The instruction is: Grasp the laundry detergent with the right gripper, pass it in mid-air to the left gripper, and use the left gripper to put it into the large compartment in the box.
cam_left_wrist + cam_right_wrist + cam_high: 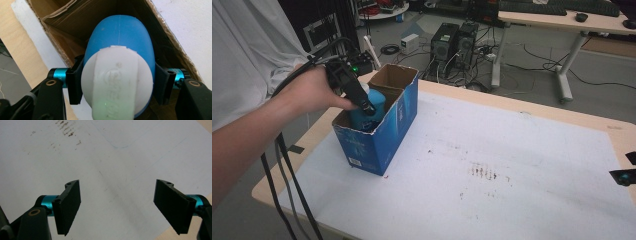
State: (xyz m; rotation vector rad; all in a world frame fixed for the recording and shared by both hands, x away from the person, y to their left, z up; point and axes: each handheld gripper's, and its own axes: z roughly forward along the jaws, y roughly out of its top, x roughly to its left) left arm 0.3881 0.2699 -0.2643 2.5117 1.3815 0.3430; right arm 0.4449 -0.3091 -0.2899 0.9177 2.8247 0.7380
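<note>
Clamping a blue bottle between its two black jaws, the left gripper points down into an open blue cardboard box. Seen along the left gripper view, the jaws press on opposite sides of the bottle just below its white cap, which faces the camera with a raised flip lid across its middle. Beyond the cap, the rounded blue body of the bottle runs away from the jaws into the brown inside of the box, whose torn cardboard walls rise close around it on both sides.

From the high view, the left gripper sits in the person's left hand, with the bottle partly sunk inside the box and its upper part above the rim. A black cable trails from the gripper down past the forearm. The box stands upright on a white mat that covers the table, near the table's left edge; its far flaps are open.

Well apart from the box, the right gripper hangs over bare white mat, its jaws spread wide with nothing between them. Faint dark smudges mark the mat beyond its jaws. In the high view a small part of this gripper shows at the right edge.
</note>
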